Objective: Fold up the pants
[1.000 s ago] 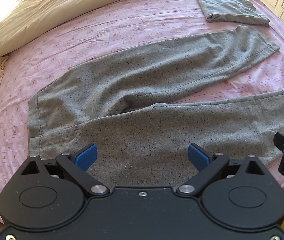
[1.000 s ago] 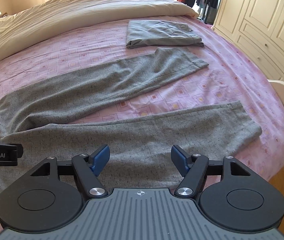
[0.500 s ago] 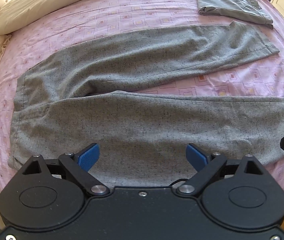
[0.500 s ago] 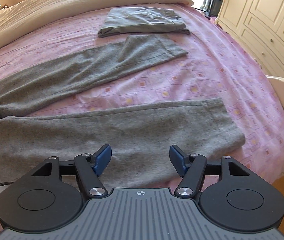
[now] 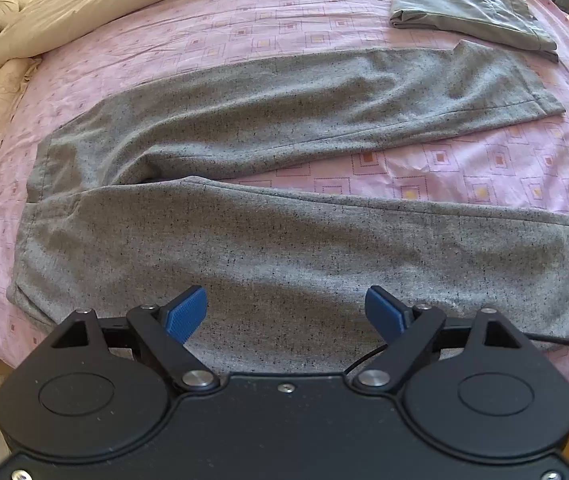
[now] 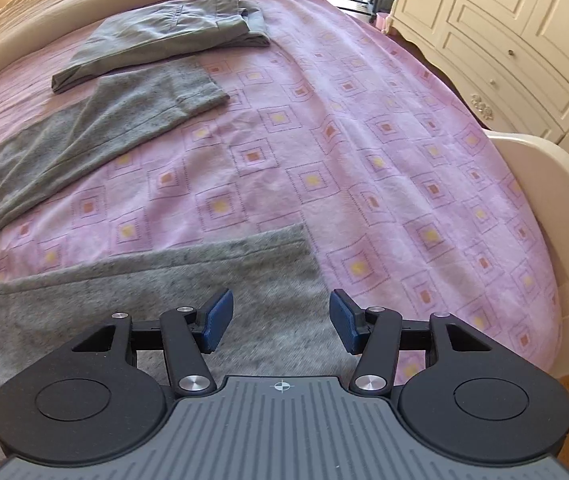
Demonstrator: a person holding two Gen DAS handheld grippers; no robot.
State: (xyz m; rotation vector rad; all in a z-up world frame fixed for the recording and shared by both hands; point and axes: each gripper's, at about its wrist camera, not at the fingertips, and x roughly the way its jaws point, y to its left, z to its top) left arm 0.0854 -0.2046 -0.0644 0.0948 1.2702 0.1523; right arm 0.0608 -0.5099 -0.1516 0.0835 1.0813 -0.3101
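Observation:
Grey speckled pants (image 5: 284,240) lie flat on the pink bed, waistband at the left, the two legs spread apart toward the right. My left gripper (image 5: 286,312) is open and empty, over the near leg close to its thigh part. My right gripper (image 6: 280,320) is open and empty, low over the cuff end of the near leg (image 6: 204,280). The far leg (image 6: 84,140) ends at a cuff further back.
A second pair of grey pants (image 5: 468,12) lies folded at the far side of the bed, also in the right wrist view (image 6: 172,32). A cream duvet (image 5: 124,4) is bunched at the back. White drawers (image 6: 504,40) and the footboard (image 6: 544,184) stand at the right.
Both grippers have moved toward the near edge of the near leg. My right gripper has shifted right and down to the cuff end. My left gripper has shifted toward the waist. Both stay open.

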